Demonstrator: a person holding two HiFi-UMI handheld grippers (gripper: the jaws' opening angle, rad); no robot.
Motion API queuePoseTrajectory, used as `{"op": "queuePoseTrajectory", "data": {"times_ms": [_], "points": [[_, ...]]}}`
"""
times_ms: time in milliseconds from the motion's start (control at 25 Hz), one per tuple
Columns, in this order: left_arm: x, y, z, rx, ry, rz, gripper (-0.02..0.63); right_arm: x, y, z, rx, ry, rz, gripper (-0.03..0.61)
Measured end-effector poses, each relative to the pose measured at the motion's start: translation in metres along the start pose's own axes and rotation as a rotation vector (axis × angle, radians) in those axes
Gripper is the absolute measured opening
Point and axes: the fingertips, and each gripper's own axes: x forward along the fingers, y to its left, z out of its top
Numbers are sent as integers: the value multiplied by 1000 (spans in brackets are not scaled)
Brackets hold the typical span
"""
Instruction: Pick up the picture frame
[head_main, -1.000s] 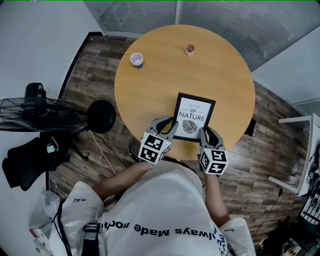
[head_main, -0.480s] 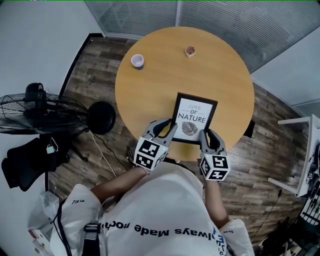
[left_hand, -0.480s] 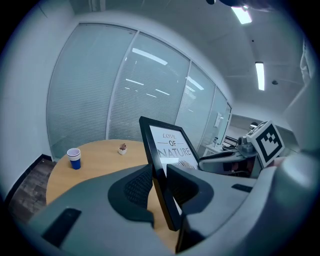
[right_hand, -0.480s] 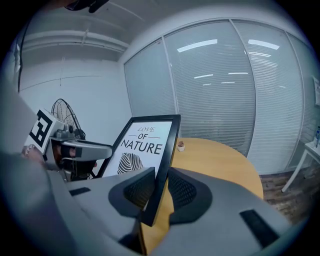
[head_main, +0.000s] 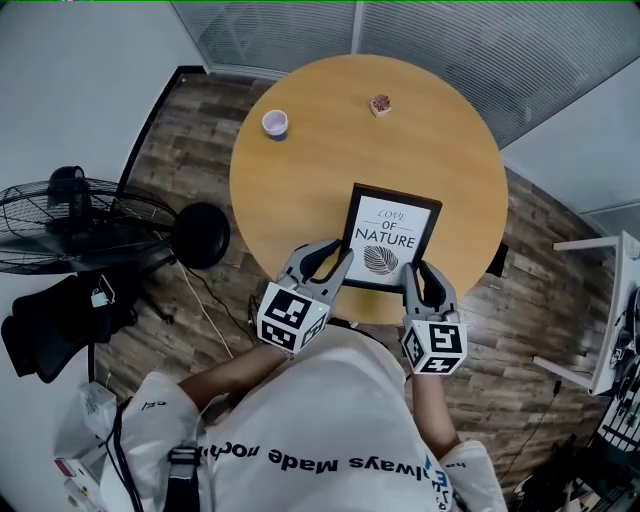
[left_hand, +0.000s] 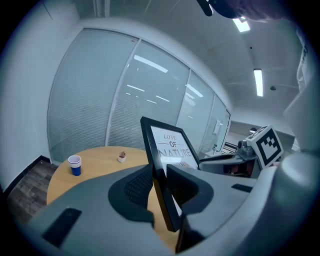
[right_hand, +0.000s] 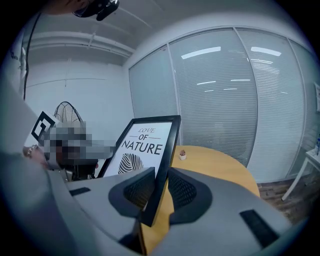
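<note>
The black picture frame (head_main: 388, 238), with "LOVE OF NATURE" and a leaf on its print, is held above the near edge of the round wooden table (head_main: 300, 170). My left gripper (head_main: 340, 260) is shut on the frame's lower left edge, and my right gripper (head_main: 414, 274) is shut on its lower right edge. In the left gripper view the frame (left_hand: 167, 145) stands edge-on between the pads of the left gripper (left_hand: 159, 172). In the right gripper view the frame (right_hand: 145, 145) is pinched by the right gripper (right_hand: 161, 177), with its print facing left.
A paper cup (head_main: 274, 123) and a small potted plant (head_main: 380, 102) stand at the table's far side. A floor fan (head_main: 80, 225) and a black round base (head_main: 202, 232) are on the left. White furniture (head_main: 610, 300) stands on the right. Glass walls with blinds lie behind.
Both grippers have risen toward the camera with the frame between them. The frame has lifted off the table and looks slightly larger.
</note>
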Motion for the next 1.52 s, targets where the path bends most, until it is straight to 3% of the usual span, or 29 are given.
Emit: {"op": "queuePoseTrajectory", "data": {"times_ms": [720,1520], "points": [[-32,-11,53,2,-128,-14,98,-35,18,57,-75,-120,-19,97],[-37,-11,64,1,-157,-18,97,-41,21,73,-85,-154,-19,95]]}}
